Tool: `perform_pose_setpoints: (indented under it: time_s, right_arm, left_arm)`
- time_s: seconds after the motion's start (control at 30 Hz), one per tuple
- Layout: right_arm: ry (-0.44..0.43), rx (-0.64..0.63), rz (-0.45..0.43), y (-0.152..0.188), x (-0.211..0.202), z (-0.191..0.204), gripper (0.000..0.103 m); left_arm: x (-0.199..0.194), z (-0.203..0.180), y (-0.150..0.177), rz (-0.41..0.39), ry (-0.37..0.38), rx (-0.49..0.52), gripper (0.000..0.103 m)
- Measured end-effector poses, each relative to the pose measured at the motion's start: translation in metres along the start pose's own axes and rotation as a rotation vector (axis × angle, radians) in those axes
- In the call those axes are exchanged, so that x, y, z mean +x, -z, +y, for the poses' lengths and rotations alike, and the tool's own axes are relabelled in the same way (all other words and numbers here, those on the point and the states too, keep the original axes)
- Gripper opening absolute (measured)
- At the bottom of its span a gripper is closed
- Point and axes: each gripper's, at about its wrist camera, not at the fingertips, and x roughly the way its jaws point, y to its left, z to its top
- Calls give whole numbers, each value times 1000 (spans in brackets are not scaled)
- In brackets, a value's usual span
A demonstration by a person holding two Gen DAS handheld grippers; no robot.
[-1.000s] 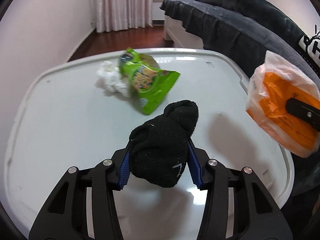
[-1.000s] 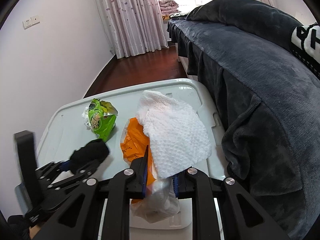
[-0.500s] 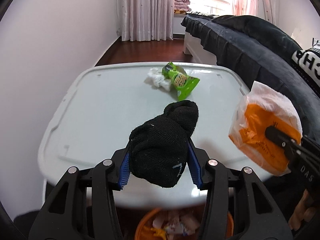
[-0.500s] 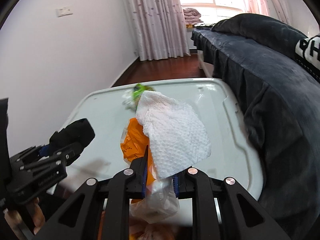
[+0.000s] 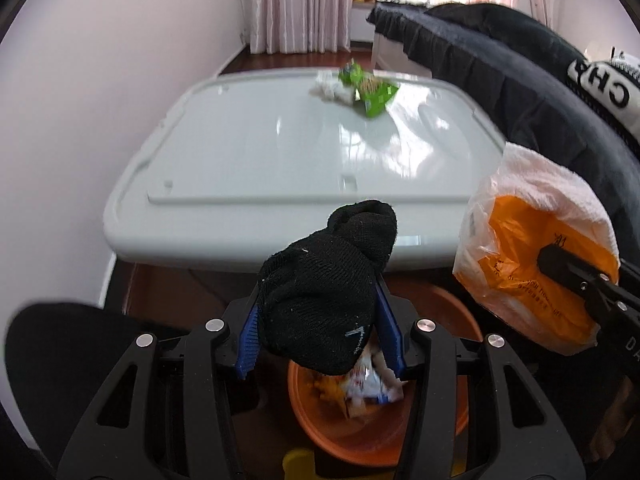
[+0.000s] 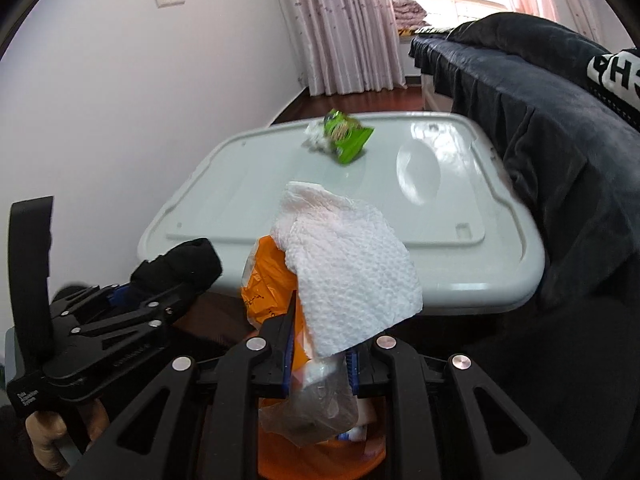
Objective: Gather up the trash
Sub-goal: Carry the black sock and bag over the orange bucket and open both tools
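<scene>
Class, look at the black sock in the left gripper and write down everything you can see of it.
The black sock is a knitted, fuzzy-looking fabric item, bunched into a lump with a rounded end pointing up and away from the camera. Small pale lint specks and a light mark near its lower edge show on it. The left gripper clamps it between its blue-padded jaws, which press in on both sides. It hangs in the air past the white table's near edge, above an orange bin with trash inside.
</scene>
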Motion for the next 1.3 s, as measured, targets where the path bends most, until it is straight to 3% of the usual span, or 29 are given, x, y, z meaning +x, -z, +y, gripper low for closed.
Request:
perform_pose_setpoints:
  time_s: [0.2,0.47,0.9,1.03,1.1,1.2,1.3]
  right_arm:
    - [20,-5,69,27,7,-4,19]
    - [14,5,169,41,36,-8,19]
    - [13,18,210,46,47,-11,21]
    - [23,16,206,46,45,-11,34]
    - [28,19,196,46,43,-12,48]
    - [34,27,183,45,40,-14,49]
    - [37,39,176,45,38,-16,49]
  left_arm:
    - [16,-3,32,92,21,3,47]
    - [43,-11,42,191,47,25,47]
    - [54,-10,41,238,53,16,48]
    - [54,-10,41,238,42,15,50]
    - [55,-11,40,243,27,16,60]
    - [52,-9,39,228,25,10,69]
    - [50,-9,38,216,24,7,70]
